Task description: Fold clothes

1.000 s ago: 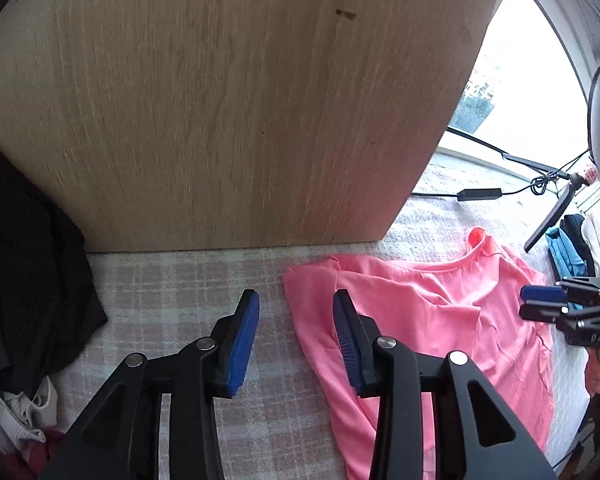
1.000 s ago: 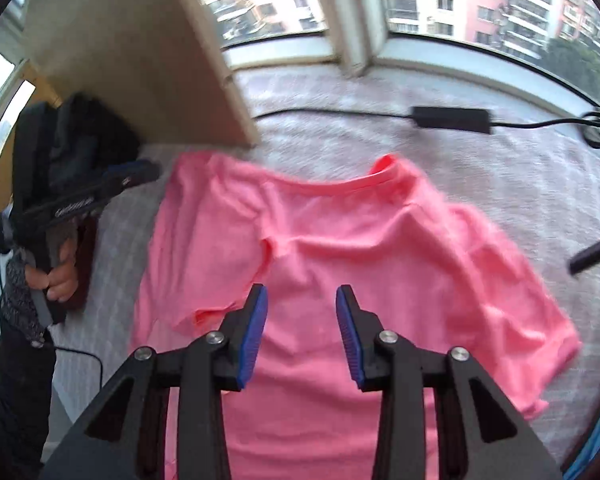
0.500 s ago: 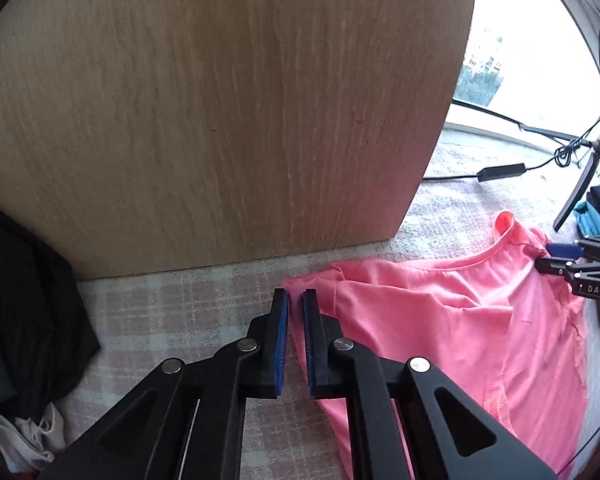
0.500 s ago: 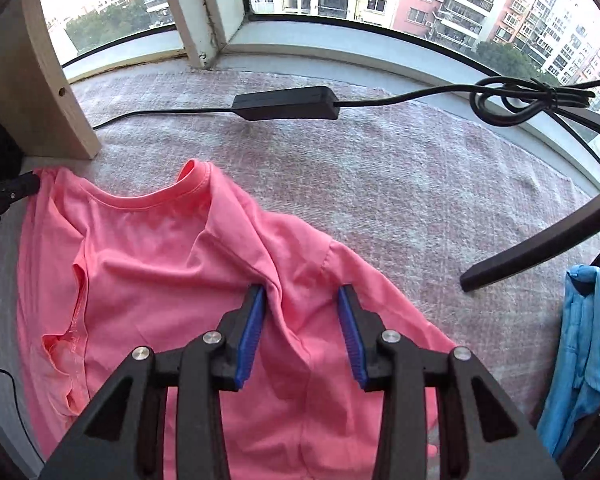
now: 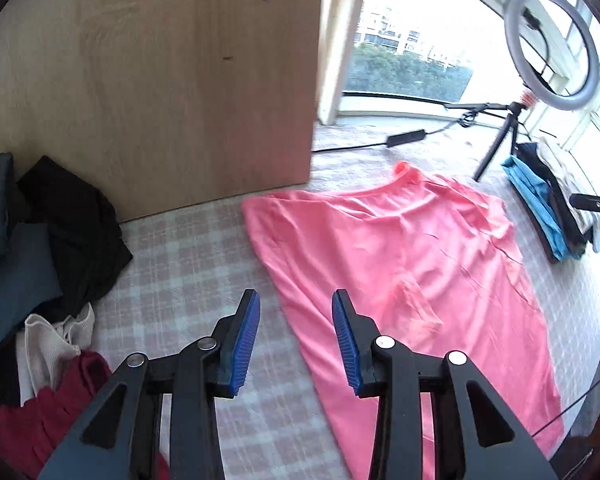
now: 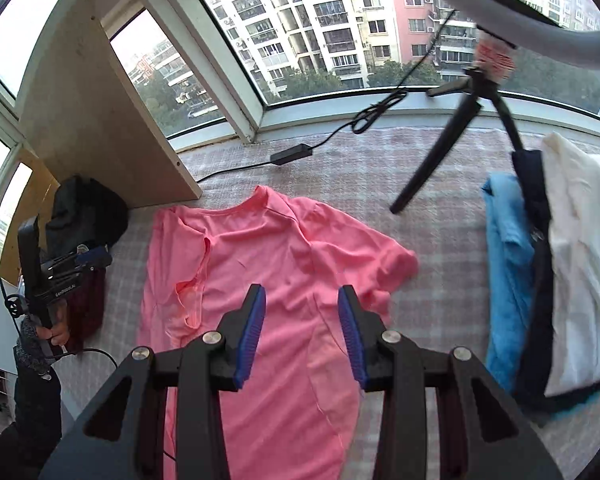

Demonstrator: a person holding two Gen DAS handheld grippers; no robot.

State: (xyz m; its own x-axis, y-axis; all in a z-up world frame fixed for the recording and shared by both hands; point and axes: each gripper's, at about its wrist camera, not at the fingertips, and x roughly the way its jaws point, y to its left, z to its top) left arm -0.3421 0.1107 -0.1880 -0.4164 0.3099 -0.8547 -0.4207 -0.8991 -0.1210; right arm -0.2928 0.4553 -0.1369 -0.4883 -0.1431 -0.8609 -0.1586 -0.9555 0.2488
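Observation:
A pink T-shirt (image 5: 400,260) lies spread on the checked cover, collar toward the window. Its left sleeve is tucked in over the chest (image 6: 192,296), and its right sleeve (image 6: 388,264) lies out to the side. My left gripper (image 5: 295,300) hangs above the shirt's left edge. Its jaws are opening and nothing is between them. In the right wrist view a gloved hand holds the left gripper (image 6: 96,256) beside the shirt. My right gripper (image 6: 302,292) hovers over the middle of the shirt, open and holding nothing.
A wooden panel (image 5: 160,80) stands at the back left. Dark clothes (image 5: 60,232) and a red garment (image 5: 32,412) are heaped below it. Folded blue, navy and white clothes (image 6: 540,280) are stacked at the right. A ring-light tripod (image 6: 460,128) and a cable (image 6: 292,154) stand by the window.
The left gripper closed at the shirt's near-left corner half a second ago and has opened again. Both grippers have lifted and drawn back from the shirt, which now shows more fully.

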